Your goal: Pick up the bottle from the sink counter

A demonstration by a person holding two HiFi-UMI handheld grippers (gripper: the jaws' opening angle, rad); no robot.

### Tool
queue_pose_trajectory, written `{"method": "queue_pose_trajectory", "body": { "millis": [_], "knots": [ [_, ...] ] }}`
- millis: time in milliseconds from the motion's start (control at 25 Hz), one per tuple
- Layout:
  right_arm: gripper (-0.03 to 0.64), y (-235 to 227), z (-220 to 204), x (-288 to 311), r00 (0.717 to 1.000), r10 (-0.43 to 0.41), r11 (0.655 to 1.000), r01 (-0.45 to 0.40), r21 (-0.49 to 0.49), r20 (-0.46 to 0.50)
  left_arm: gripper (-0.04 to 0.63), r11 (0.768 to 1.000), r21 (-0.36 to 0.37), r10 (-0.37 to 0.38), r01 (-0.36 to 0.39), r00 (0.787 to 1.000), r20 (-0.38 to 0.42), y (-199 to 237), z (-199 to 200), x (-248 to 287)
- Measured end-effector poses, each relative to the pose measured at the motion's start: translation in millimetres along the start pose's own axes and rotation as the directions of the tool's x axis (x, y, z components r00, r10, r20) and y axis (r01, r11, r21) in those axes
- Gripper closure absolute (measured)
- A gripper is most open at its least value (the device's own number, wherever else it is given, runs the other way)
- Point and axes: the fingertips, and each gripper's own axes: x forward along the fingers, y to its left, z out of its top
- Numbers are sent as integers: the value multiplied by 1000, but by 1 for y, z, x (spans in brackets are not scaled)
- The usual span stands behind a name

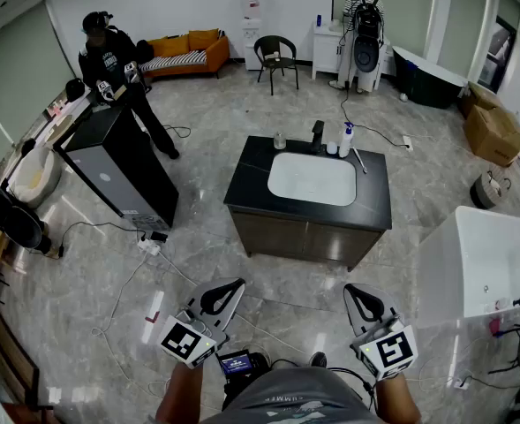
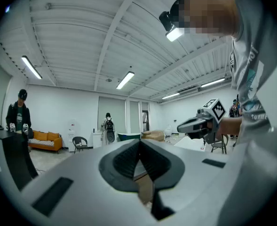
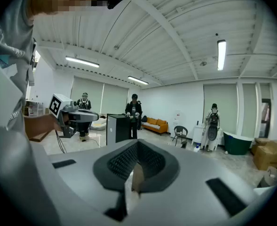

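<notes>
In the head view the bottle, white with a blue cap, stands upright at the back right of the dark sink counter. It is beside the black faucet, behind the white basin. Both grippers are held low, near the person's body and well short of the counter. My left gripper is shut with nothing in it, its jaws meeting in a line in the left gripper view. My right gripper is also shut and empty, as the right gripper view shows.
A small glass and a cup also stand by the faucet. A black cabinet with a person behind it is at the left. A white tub is at the right. Cables and a power strip lie on the floor.
</notes>
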Motion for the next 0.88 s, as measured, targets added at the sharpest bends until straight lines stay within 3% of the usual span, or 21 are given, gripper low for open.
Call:
{"method": "queue_pose_trajectory", "body": {
  "millis": [400,880],
  "knots": [
    [615,14,1,9,1000,18,1000,-18,-1,23,592,1000,-7,-2,2,1000,0,10,-6,-11],
    [615,27,4,34,999,-45,998,43,44,24,592,998,-37,-42,43,999,19,40,-23,-29]
  ]
}}
